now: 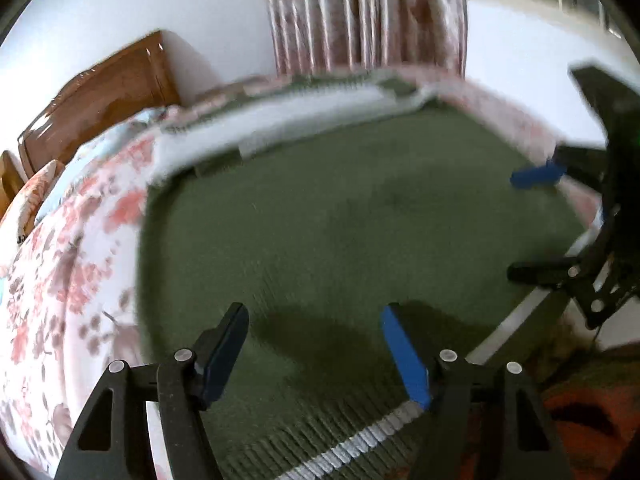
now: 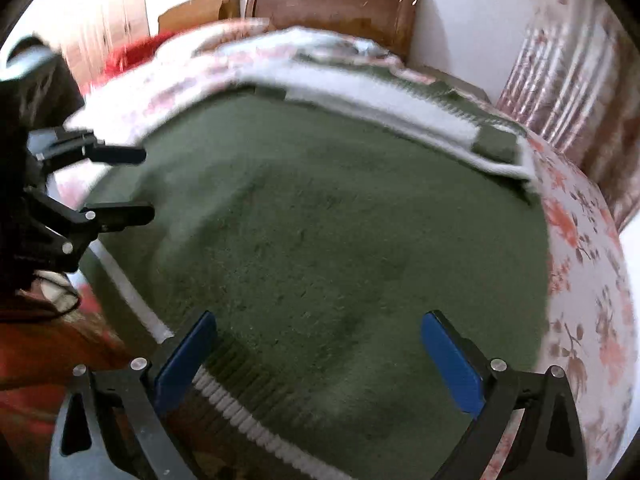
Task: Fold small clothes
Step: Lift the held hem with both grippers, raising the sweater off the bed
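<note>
A dark green knitted garment (image 1: 340, 220) (image 2: 320, 220) lies spread flat on the bed. It has a white band (image 1: 304, 116) (image 2: 380, 104) along its far edge and a white ribbed stripe (image 1: 360, 436) (image 2: 248, 412) near its near hem. My left gripper (image 1: 314, 316) (image 2: 140, 184) hovers open over the near part of the garment, with nothing between its pads. My right gripper (image 2: 320, 320) (image 1: 528, 224) is open too, above the garment beside the left one. Neither pad touches the cloth. Both views are blurred.
The floral bed cover (image 1: 72, 280) (image 2: 592, 280) surrounds the garment. A wooden headboard (image 1: 104, 92) (image 2: 340, 8) and a pillow (image 1: 32, 196) lie at the bed's head. A striped floral curtain (image 1: 360, 16) (image 2: 568, 80) hangs behind. Red-orange fabric (image 1: 580, 420) (image 2: 40, 360) lies near the bed's front edge.
</note>
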A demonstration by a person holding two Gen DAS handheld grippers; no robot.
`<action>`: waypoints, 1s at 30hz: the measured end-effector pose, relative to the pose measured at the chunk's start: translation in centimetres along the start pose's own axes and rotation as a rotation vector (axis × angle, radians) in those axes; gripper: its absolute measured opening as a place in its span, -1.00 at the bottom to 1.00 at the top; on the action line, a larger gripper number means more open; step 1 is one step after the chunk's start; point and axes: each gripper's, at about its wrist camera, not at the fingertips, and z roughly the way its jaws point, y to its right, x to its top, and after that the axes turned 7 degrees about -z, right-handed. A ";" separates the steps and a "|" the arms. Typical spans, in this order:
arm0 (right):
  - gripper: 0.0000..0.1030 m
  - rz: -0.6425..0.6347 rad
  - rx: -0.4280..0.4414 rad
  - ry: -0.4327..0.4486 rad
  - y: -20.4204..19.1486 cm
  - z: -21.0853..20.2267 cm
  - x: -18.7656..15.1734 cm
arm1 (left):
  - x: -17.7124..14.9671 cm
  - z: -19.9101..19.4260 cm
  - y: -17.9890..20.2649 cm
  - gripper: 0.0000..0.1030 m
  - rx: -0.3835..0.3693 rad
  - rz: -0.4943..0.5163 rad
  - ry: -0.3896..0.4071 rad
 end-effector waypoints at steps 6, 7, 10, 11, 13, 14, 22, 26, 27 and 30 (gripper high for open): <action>1.00 0.018 0.038 0.021 2.1 -1.3 -2.9 | -1.5 -0.5 -4.1 0.63 -0.020 -0.113 -0.010; 1.00 0.025 0.034 0.018 2.1 -1.6 -3.3 | -2.0 -0.9 -4.6 0.64 -0.014 -0.123 -0.008; 1.00 0.050 0.017 0.006 2.8 -2.7 -5.1 | -3.5 -2.3 -5.3 0.57 -0.012 -0.136 0.007; 1.00 0.056 0.008 -0.005 2.6 -3.0 -5.5 | -4.0 -3.0 -5.4 0.50 -0.007 -0.132 0.017; 1.00 0.032 -0.037 -0.031 2.2 -3.8 -5.9 | -4.8 -4.1 -5.8 0.46 0.042 -0.131 0.023; 1.00 0.006 -0.075 -0.039 1.9 -4.3 -6.2 | -5.4 -4.6 -6.2 0.43 0.055 -0.141 0.020; 1.00 -0.091 -0.185 -0.056 1.0 -8.0 -11.7 | -9.4 -7.6 -11.2 0.41 -0.097 -0.346 0.012; 1.00 -0.165 -0.253 -0.079 -0.1 -7.3 -13.5 | -9.1 -6.8 -10.0 0.17 -0.150 -0.356 0.016; 1.00 -0.189 -0.272 -0.079 -0.5 -6.9 -13.6 | -8.9 -6.8 -9.5 0.16 -0.146 -0.343 0.026; 1.00 -0.290 -0.313 -0.052 -1.9 -6.1 -12.9 | -8.7 -6.8 -8.5 0.14 -0.128 -0.291 0.036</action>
